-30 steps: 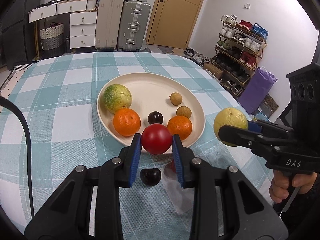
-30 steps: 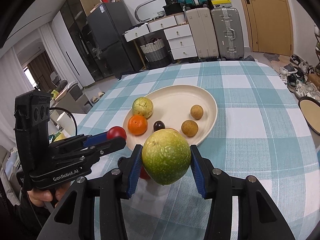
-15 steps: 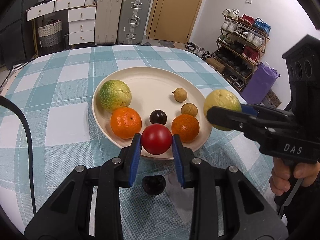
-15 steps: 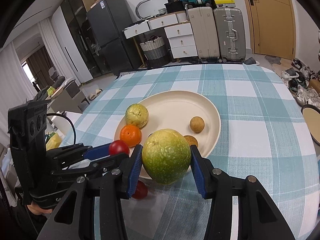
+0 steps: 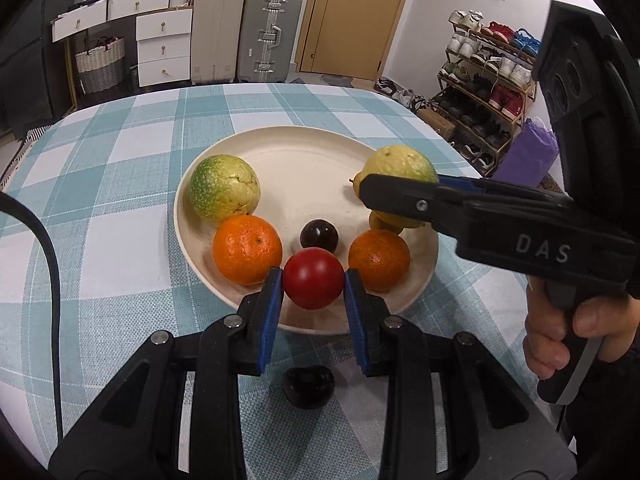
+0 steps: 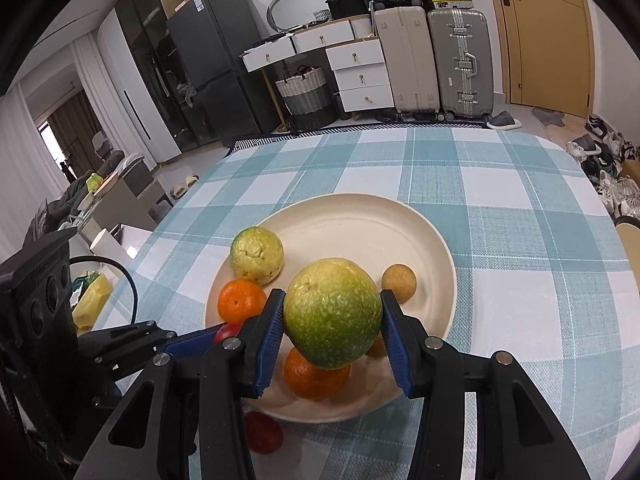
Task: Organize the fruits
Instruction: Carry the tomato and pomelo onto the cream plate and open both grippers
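Observation:
My left gripper (image 5: 313, 280) is shut on a red tomato (image 5: 313, 278) and holds it over the near rim of the cream plate (image 5: 304, 152). My right gripper (image 6: 331, 316) is shut on a green-yellow guava (image 6: 332, 314) above the plate's (image 6: 360, 220) near part; the guava also shows in the left wrist view (image 5: 400, 166). On the plate lie another guava (image 5: 224, 188), two oranges (image 5: 247, 249) (image 5: 379, 260), a dark plum (image 5: 319, 234) and a small brown longan (image 6: 398, 282).
A dark fruit (image 5: 308, 384) lies on the checked tablecloth (image 5: 120, 184) below my left gripper. A red fruit (image 6: 262, 432) lies on the cloth by the plate's near rim. Suitcases (image 5: 244, 28) and drawers stand beyond the table; a shoe rack (image 5: 488, 80) stands to the right.
Both grippers have moved forward toward the plate with their fruits. The guava now hangs over the plate's right side, and the tomato over its near rim.

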